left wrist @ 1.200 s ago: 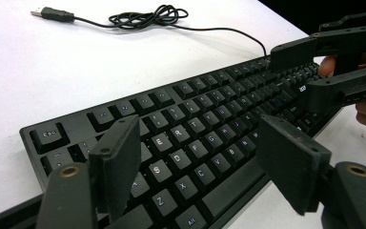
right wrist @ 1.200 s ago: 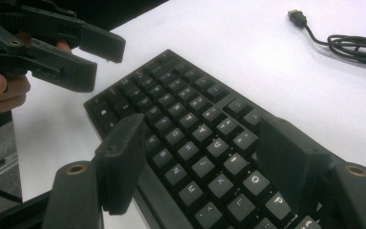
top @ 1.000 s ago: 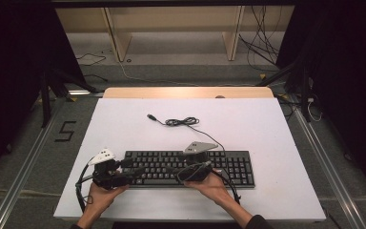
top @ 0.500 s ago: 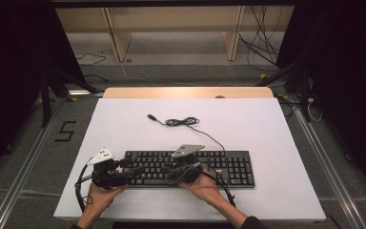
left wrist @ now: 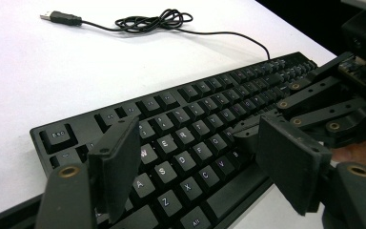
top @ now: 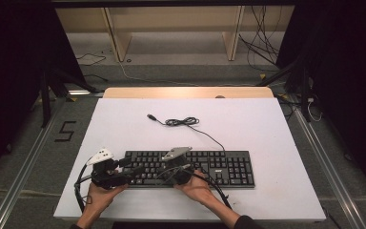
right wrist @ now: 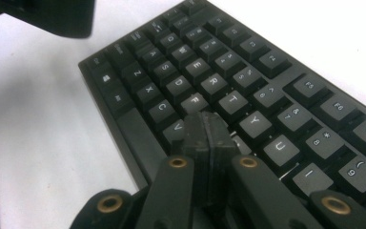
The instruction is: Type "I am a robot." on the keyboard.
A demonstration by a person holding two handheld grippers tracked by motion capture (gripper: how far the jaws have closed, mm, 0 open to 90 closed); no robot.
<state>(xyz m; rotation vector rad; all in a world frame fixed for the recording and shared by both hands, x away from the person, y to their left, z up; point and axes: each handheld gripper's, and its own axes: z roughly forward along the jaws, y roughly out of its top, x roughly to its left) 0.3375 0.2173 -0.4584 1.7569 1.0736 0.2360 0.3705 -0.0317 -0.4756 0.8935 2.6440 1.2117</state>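
From the high view, my left gripper [top: 124, 172] sits at the keyboard's [top: 219, 164] nine-o'clock end with its jaws spread and nothing between them. My right gripper [top: 171, 172] is over the letter keys, and its jaws have just been closing and now press together on nothing. The keyboard lies flat near the six-o'clock edge of the white table [top: 276, 129], its cable [top: 183, 122] coiled toward twelve.

In the left gripper view, my flat matte pads [left wrist: 116, 162] straddle the low, square, slightly dished keys. I judge a spread pad could catch a keycap edge and drag the board.

In the right gripper view, my joined tips [right wrist: 205, 131] hover by the G key [right wrist: 183, 129]. That blunt, broad tip could press two smooth plastic neighbours together.
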